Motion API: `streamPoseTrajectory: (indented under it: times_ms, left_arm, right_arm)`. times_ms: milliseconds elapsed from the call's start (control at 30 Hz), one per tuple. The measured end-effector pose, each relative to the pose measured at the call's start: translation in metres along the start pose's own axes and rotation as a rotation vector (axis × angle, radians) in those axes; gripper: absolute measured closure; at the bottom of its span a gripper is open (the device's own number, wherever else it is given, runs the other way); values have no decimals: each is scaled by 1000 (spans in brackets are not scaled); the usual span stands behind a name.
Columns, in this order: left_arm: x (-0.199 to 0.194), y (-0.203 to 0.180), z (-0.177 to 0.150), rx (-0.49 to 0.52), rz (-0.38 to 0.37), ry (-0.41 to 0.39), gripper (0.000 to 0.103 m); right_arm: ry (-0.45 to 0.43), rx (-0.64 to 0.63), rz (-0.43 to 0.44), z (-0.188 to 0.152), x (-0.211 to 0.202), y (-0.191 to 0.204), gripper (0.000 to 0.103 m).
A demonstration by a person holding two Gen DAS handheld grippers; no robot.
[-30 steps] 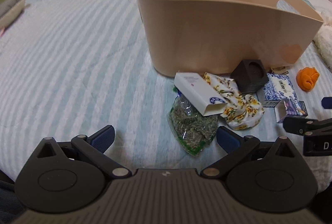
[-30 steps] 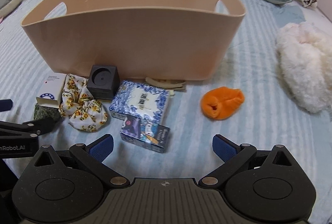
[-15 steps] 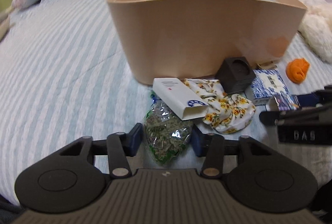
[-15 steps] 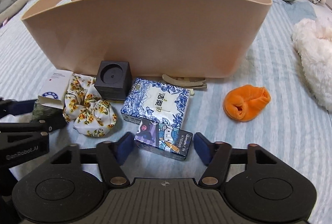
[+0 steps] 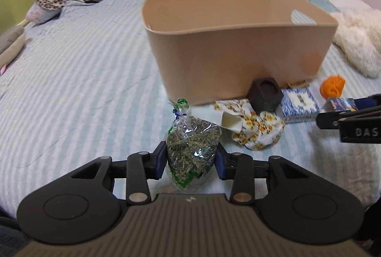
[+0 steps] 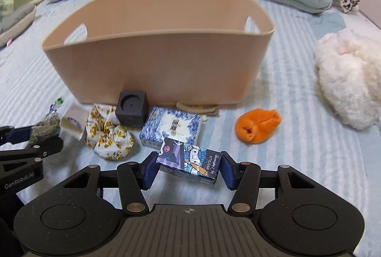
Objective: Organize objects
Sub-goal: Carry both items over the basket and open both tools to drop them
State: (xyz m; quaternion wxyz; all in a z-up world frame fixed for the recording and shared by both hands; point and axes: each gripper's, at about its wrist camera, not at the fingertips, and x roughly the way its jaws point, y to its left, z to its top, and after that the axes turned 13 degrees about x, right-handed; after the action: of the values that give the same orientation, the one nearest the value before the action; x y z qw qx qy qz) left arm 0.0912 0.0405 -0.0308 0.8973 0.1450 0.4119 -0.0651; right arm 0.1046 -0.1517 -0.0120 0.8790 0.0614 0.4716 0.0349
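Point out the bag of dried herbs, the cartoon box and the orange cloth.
bag of dried herbs [image 5: 192, 149]: left wrist view, middle of the clear bag.
cartoon box [image 6: 190, 158]: right wrist view, its printed top face.
orange cloth [image 6: 257, 125]: right wrist view, centre of the bundle.

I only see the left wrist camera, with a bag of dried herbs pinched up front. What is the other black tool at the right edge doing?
Observer: The right gripper has its jaws shut on the ends of a small cartoon box.
Visitor: Does the tan bin have a handle hole on its left end too?
Observer: Yes, the bin has a cut-out in each end wall.
Visitor: What is the beige thing behind the blue packet?
Observer: It looks like a hair clip, lying at the bin's foot.
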Motion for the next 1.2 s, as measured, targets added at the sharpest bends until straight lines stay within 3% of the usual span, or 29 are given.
streamPoseTrajectory:
  times_ms: [433, 733, 933, 1200]
  left_arm:
    - [-51, 27, 41, -71, 69, -162, 60]
    - [-45, 28, 100, -32, 108, -255, 60]
    - [-1, 18, 128, 12, 133, -209, 60]
    - [49, 3, 129, 47, 94, -113, 60]
  right_arm:
    - [-183, 19, 17, 52, -46, -11, 52]
    - [-288, -6, 31, 100, -54, 1, 52]
    - [-276, 0, 32, 126, -33, 9, 52]
    - [-204, -23, -1, 134, 4, 18, 51]
